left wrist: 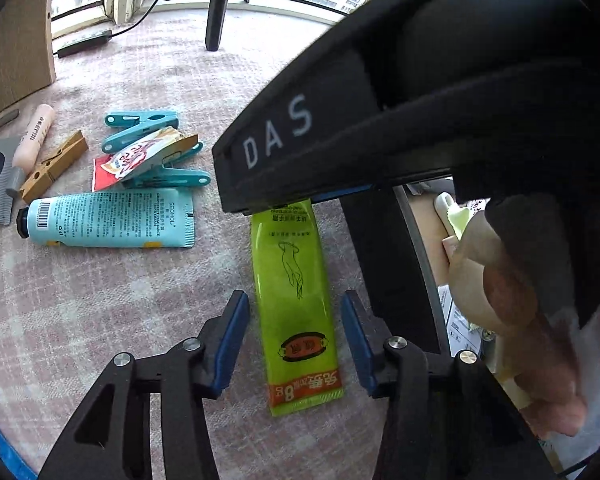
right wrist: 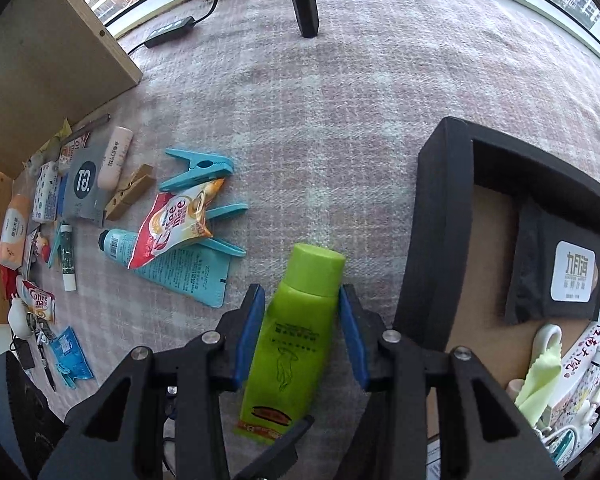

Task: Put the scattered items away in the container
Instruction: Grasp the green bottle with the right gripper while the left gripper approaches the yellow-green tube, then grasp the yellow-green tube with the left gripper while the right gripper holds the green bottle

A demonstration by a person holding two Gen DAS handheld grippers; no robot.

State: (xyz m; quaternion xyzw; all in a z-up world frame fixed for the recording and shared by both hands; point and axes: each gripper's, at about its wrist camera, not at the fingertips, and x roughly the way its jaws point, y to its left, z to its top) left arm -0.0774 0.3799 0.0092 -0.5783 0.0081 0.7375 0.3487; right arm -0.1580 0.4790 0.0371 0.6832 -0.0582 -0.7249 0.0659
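Closing the right claw on the green tube: pads flank its shoulder, contact uncertain; squeeze below the cap, lift level, carry right to the box. Left claw is open, astride the tail, gripping nothing. Tube lies on pink rug; windows behind.

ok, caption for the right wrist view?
Right gripper straddles the green tube on the carpet, black box to its right.

"Coffee mate" on sachet
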